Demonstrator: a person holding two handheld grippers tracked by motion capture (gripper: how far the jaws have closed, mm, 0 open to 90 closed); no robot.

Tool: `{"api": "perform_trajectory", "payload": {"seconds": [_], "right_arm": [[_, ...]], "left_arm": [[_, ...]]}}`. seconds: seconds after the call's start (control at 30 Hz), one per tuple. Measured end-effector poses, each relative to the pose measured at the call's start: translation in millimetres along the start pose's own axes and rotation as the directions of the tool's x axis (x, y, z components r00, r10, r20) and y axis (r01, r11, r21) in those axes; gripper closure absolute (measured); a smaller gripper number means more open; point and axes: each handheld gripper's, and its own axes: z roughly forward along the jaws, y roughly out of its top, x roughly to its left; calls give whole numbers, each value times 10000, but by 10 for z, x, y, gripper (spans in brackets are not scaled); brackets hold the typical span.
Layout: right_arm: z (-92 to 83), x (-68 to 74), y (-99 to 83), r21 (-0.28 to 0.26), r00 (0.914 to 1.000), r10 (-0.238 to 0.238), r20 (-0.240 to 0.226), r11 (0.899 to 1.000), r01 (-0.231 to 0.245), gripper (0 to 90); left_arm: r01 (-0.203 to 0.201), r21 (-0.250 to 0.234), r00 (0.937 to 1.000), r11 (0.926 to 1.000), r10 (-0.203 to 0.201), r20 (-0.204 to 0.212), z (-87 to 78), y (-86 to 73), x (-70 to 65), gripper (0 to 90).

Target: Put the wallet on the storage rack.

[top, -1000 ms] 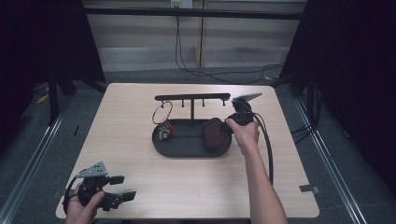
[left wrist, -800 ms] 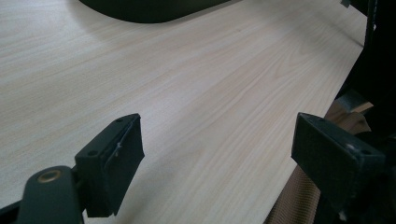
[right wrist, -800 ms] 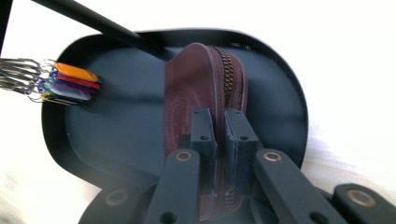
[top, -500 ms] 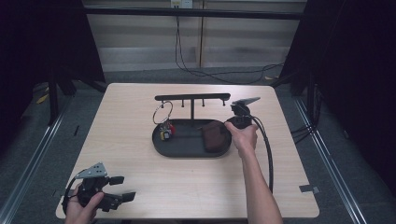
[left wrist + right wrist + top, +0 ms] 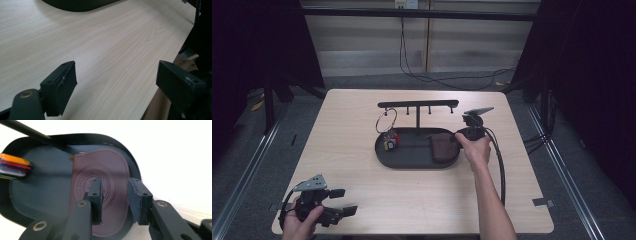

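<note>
Two hand-held grippers, right [image 5: 114, 195] just opening over brown pouch [image 5: 100, 172], left [image 5: 125, 82] wide, empty.

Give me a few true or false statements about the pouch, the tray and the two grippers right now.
1. The brown pouch lies in the black tray. True.
2. The right gripper is clamped on the pouch. False: its jaws have just been opening and stand apart over it.
3. The left gripper holds the key ring. False: its jaws are wide open over bare table, and the key ring hangs from the rack.
4. The pouch sits at the tray's right end in the high view. True.
5. The left gripper is above the tray. False: it sits near the table's front left corner.
</note>
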Motion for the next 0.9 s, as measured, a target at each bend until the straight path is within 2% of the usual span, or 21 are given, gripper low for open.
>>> {"api": "perform_trajectory", "payload": {"seconds": [0.2, 0.37, 0.43, 0.53, 0.6, 0.67, 0.9], "right_arm": [[-116, 40, -35, -442, 9987, -410, -298, 9982, 396, 569], [-208, 78, -103, -645, 9959, -828, -352, 9947, 804, 500], [-228, 56, -153, -768, 9940, -926, -589, 9932, 879, 448], [-258, 14, -235, -859, 9920, -1168, -489, 9900, 1123, 357], [-302, -30, -287, -1103, 9917, -1143, -594, 9881, 1073, 338], [-341, -71, -339, -1269, 9907, -1196, -652, 9857, 1107, 276], [-483, -152, -539, -1877, 9860, -1483, -759, 9733, 1319, 227]], "left_arm": [[25, -23, 10000, 10000, -25, 2, 2, -2, 5, 166], [89, -51, 10000, 9999, -89, 19, 5, -2, 5, 166], [91, -52, 10000, 9999, -91, 17, 7, -1, 11, 166], [133, -78, 9999, 9999, -133, 33, 19, 5, 19, 166], [136, -109, 9999, 9998, -136, 29, 24, 10, 28, 166], [194, -138, 9998, 9997, -194, -11, 30, 13, 39, 166], [308, -256, 9995, 9992, -308, 9, 22, 12, 48, 166]]}}
